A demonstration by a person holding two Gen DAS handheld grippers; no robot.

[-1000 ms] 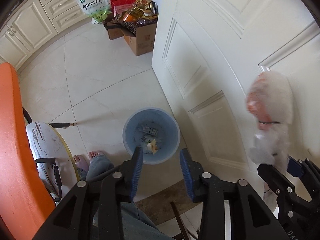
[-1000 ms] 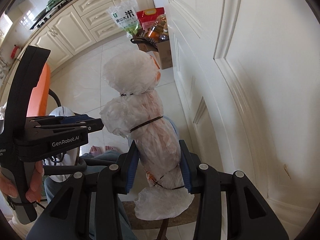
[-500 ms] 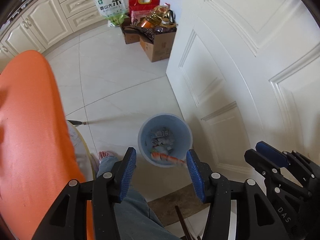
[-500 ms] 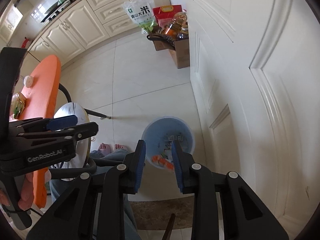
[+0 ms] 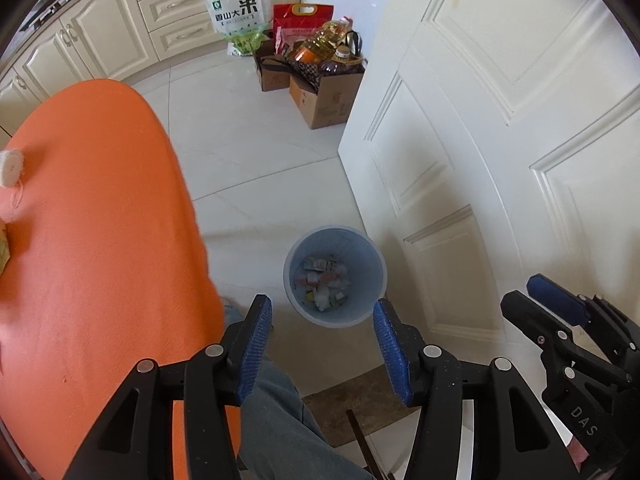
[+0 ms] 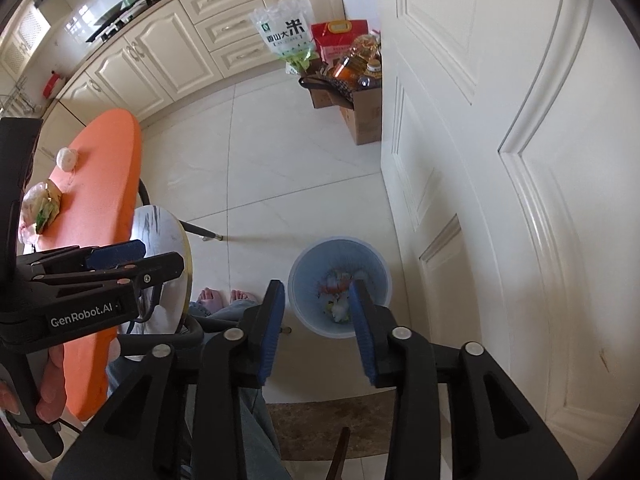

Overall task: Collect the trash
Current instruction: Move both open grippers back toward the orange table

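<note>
- Since a second ago the wrapped bundle had left the right gripper (image 6: 318, 320) and ended up down in the blue bin (image 5: 372, 256), lying with the rest of the trash (image 5: 322, 282) at the bottom.
- Right gripper's jaws were spread apart with nothing between them, hanging above the bin's near rim.
- Left gripper (image 5: 322, 344) was the same deal: fingers wide open, holding nothing, up over the bin's near side.
- Bin sat on the pale tile floor (image 6: 260, 168) right beside the white door (image 5: 500, 140).
- Left of the bin was the orange table (image 5: 100, 240), with a small white wad (image 6: 67, 159) and a plastic-wrapped food item (image 6: 42, 206) on it.
- Past the bin, cardboard boxes (image 5: 326, 98) of groceries and a rice bag (image 5: 236, 16) sat against the cabinets.
</note>
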